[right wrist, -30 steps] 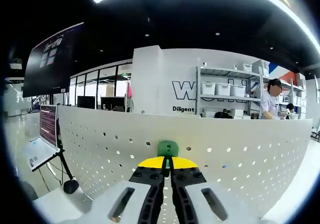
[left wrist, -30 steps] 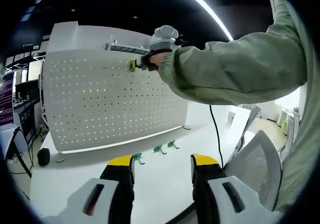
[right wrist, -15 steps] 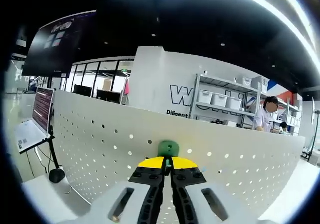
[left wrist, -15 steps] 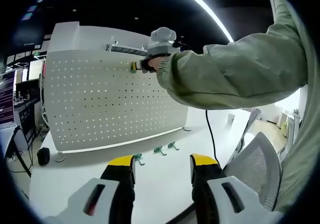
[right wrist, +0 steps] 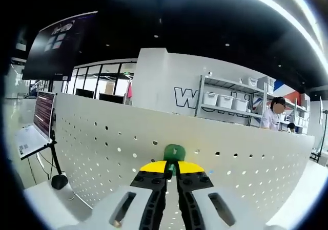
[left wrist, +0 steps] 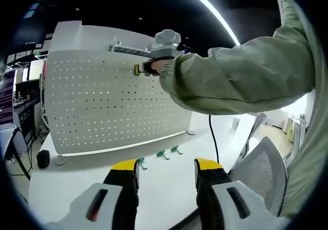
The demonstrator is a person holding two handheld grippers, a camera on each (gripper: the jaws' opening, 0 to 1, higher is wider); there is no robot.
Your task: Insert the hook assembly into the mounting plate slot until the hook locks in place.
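Observation:
A white pegboard (left wrist: 113,104) stands upright on the white table (left wrist: 77,173). My right gripper (right wrist: 171,169) is shut on a green hook (right wrist: 173,151), which it holds against the top rows of the pegboard (right wrist: 102,153). In the left gripper view that right gripper (left wrist: 139,68) shows at the board's upper edge, with the green hook (left wrist: 136,69) at its tip and a pale green sleeve (left wrist: 241,71) behind it. My left gripper (left wrist: 166,167) hangs open above the table, nothing between its jaws. Three more green hooks (left wrist: 164,153) lie on the table at the board's foot.
A mesh office chair (left wrist: 266,173) stands at the right. A black cable (left wrist: 218,135) runs down from the sleeve. A dark round object (left wrist: 43,159) sits at the table's left end. Behind the board are a laptop on a stand (right wrist: 32,138), shelves with bins (right wrist: 225,99) and a person (right wrist: 274,118).
The right gripper view has shifted slightly; the hook stays against the pegboard's upper holes. The left gripper has barely moved.

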